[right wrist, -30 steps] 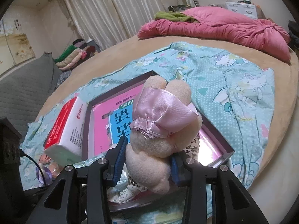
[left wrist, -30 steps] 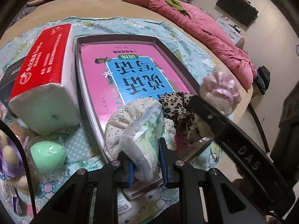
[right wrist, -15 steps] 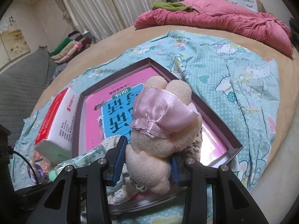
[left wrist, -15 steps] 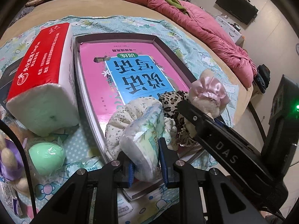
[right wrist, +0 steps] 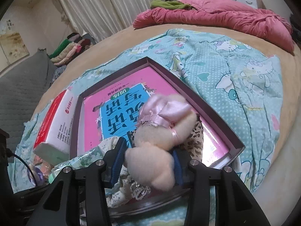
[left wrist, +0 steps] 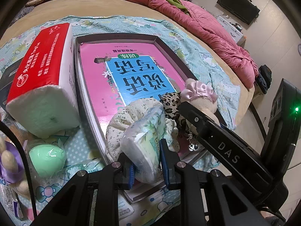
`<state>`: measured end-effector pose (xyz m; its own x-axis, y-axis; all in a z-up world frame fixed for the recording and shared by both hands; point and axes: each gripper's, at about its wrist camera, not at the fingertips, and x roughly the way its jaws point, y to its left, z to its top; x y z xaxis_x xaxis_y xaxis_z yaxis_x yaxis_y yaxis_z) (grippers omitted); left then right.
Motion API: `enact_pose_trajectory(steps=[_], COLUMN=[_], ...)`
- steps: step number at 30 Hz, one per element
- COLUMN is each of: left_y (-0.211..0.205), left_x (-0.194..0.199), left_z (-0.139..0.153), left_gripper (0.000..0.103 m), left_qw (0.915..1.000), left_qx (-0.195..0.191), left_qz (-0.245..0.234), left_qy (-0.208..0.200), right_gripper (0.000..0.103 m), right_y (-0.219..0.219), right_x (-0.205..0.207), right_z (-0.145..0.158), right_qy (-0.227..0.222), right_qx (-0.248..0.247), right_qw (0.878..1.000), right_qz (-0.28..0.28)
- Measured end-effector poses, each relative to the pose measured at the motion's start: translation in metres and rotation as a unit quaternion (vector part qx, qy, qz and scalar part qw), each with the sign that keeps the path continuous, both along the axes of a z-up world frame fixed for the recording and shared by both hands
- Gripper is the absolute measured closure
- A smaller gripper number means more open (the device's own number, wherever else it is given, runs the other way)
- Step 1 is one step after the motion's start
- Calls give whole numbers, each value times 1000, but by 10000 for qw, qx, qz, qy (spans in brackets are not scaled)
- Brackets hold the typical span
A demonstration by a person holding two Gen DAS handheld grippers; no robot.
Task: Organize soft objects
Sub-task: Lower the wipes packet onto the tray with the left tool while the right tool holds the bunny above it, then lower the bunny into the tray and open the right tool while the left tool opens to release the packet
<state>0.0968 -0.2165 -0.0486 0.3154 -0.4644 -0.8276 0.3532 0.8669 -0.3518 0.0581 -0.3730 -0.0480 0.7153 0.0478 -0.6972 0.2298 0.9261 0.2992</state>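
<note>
My left gripper (left wrist: pixel 146 150) is shut on a small tissue pack (left wrist: pixel 148 137) in floral plastic wrap, held over the near end of the dark shallow box (left wrist: pixel 114 36). A floral fabric bundle (left wrist: pixel 129 114) and a leopard-print piece (left wrist: pixel 170 101) lie in that end, on a pink and blue book (left wrist: pixel 131 71). My right gripper (right wrist: pixel 146 162) hangs over the same corner and its jaws are opening. A beige plush toy (right wrist: pixel 160 131) in a pink satin dress sits between them, blurred and tipped to the right, resting against the leopard piece.
A large red and white tissue pack (left wrist: pixel 41 60) lies left of the box. A wrapped green egg-shaped sponge (left wrist: pixel 47 157) and a purple-ribboned plush (left wrist: pixel 9 162) sit near left. A pink quilt (right wrist: pixel 216 17) is heaped at the bed's far side.
The right gripper came down over the box's near corner and its jaws widened. The plush toy tipped from upright to the right. The left gripper and its tissue pack stayed still.
</note>
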Motion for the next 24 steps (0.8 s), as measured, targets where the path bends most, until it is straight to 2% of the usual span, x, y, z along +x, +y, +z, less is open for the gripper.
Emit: enact_pose_trajectory(steps=[7,9,15,20,24], left_y=[-1,-1,-1,-3,-3], left_x=[0,0,-3,-5,-6], left_z=[3,4,10,15,17], left_gripper=[80,79,76,60,55], left_qw=[10000,10000,9999,9998,9997], left_qx=[-21,-18,-21,-17,42], left_qz=[-29,-36,-60,-98,-68], left_qy=[-8,-35,-114,-186,-224], right_gripper=[46,40,35,35,35], right_y=[-4,-6,-15,-23,-29], right_x=[-6,-9,-15,-20,-25], right_z=[7,10,16,20,24], right_qy=[-199,-300,-452,-552,-638], right_qx=[20,10,6,6,2], right_qw=[9997,9994,9982,9967,9952], right_qz=[-106,-183,-398,-599,-741])
